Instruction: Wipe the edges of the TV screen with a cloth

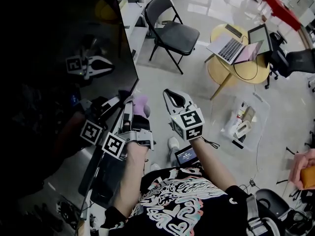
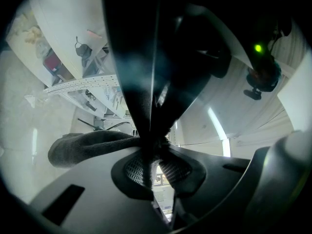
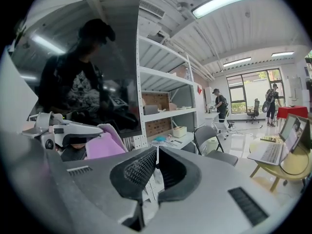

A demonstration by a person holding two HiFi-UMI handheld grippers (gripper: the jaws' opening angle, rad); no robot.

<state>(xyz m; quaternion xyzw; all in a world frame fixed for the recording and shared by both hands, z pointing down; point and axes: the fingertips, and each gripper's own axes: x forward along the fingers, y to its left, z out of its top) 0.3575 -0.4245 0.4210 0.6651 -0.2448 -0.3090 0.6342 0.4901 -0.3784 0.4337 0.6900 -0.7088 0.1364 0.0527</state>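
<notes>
Honestly, with the left gripper [image 1: 131,113] clamping the pink cloth [image 1: 141,104] over the TV screen [image 1: 59,58] edge, I'd slide it steadily with even pressure. The screen fills the 9 o'clock side, and that edge runs 1 to 7 o'clock. The right gripper [image 1: 173,98] hangs nearby, closed and empty.

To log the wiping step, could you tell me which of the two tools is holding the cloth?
The left tool: its jaws pinch the lilac cloth on the edge of the TV screen. The right tool is shut and empty.
</notes>
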